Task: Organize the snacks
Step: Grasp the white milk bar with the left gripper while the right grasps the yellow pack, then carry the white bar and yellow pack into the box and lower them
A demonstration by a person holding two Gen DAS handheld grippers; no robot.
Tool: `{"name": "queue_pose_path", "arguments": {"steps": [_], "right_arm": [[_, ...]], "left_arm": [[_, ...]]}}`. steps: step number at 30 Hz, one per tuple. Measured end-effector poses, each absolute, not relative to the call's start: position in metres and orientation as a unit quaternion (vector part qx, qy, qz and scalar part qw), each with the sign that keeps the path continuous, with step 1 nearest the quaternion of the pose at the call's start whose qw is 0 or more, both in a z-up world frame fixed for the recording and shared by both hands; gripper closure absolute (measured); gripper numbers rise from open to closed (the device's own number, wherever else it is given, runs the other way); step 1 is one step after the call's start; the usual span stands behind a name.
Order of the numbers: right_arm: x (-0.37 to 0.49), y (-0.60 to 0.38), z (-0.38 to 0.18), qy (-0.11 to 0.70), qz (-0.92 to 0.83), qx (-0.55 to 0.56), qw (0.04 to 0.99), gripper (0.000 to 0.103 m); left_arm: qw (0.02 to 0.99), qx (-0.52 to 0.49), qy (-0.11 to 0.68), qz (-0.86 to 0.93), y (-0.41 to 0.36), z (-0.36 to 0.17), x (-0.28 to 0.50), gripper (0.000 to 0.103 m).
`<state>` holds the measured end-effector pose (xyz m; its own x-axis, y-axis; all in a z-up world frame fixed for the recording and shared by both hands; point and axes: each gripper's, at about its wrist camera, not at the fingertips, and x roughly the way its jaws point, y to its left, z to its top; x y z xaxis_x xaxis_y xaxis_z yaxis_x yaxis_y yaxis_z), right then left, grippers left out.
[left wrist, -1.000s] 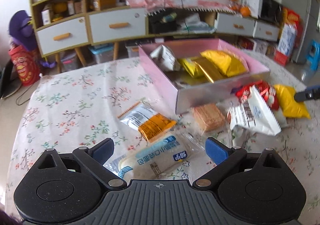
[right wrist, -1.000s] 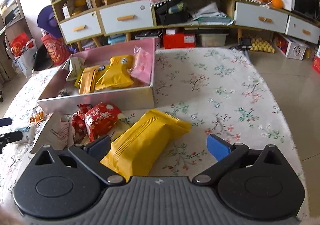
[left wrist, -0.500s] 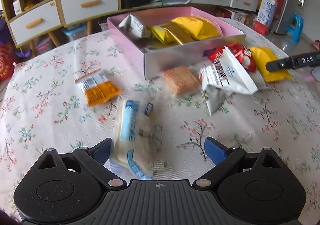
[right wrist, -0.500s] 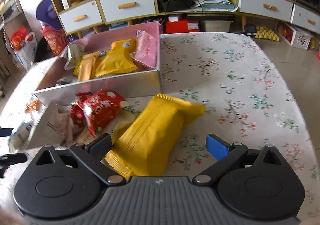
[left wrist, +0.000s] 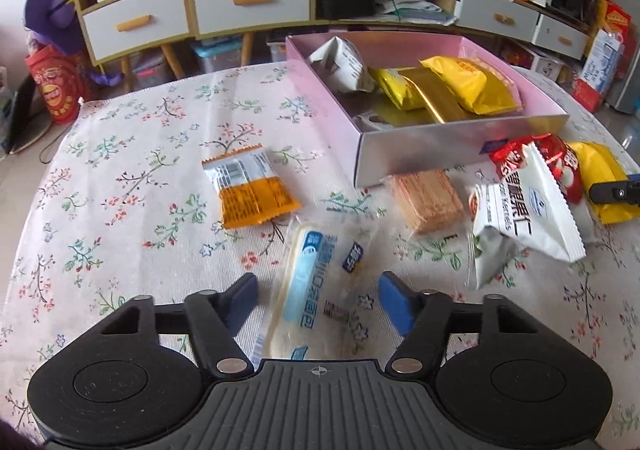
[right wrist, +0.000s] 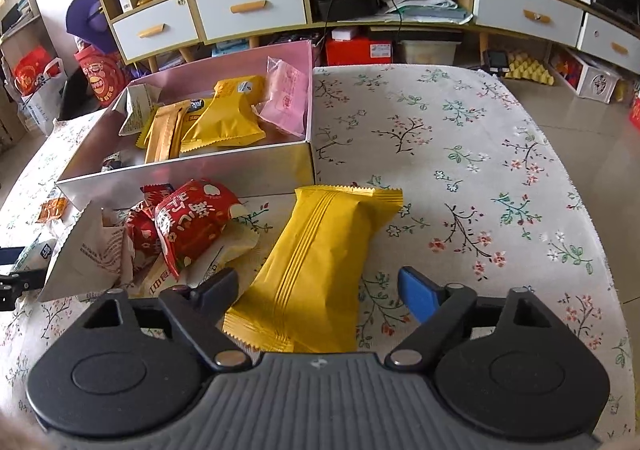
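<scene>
My left claw [left wrist: 318, 296] is spread wide with the clear bun packet [left wrist: 316, 286] between its fingers, long axis running straight ahead of me, untouched on either side as far as the blur lets me judge. My right claw [right wrist: 318, 292] is equally wide around the yellow packet [right wrist: 320, 270], which points ahead and a little right. Beyond both, ahead, sits the pink box [left wrist: 400, 158], part-filled. Each claw is nearest its own packet; closing across the short width should grip.
</scene>
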<state>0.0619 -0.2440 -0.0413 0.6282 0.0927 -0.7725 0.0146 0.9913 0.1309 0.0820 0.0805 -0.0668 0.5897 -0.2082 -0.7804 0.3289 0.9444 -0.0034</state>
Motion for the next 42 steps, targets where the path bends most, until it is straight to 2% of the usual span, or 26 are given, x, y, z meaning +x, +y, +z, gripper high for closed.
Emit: {"name": "queue_pose_path", "arguments": {"steps": [6, 8, 11, 13, 24, 42], "right_arm": [[0.067, -0.243, -0.046, 0.439, 0.022, 0.066, 0.896, 0.036], [0.067, -0.241, -0.045, 0.437, 0.024, 0.059, 0.897, 0.046], [0.067, -0.24, -0.044, 0.435, 0.025, 0.054, 0.898, 0.056], [0.067, -0.239, -0.042, 0.434, 0.026, 0.05, 0.899, 0.064], [0.065, -0.243, -0.03, 0.424, 0.023, 0.056, 0.904, 0.067], [0.065, -0.247, -0.003, 0.397, 0.035, 0.086, 0.913, 0.067]], "left_arm": [[0.891, 0.071, 0.426, -0.142, 0.079, -0.065, 0.083, 0.06], [0.89, 0.066, 0.429, -0.136, 0.079, -0.064, 0.084, 0.067], [0.889, 0.054, 0.437, -0.126, 0.08, -0.062, 0.084, 0.08], [0.887, 0.04, 0.443, -0.122, 0.082, -0.06, 0.085, 0.083], [0.885, -0.008, 0.454, -0.106, 0.092, -0.053, 0.084, 0.086], [0.908, -0.044, 0.406, -0.099, 0.087, -0.011, 0.086, 0.086]]}}
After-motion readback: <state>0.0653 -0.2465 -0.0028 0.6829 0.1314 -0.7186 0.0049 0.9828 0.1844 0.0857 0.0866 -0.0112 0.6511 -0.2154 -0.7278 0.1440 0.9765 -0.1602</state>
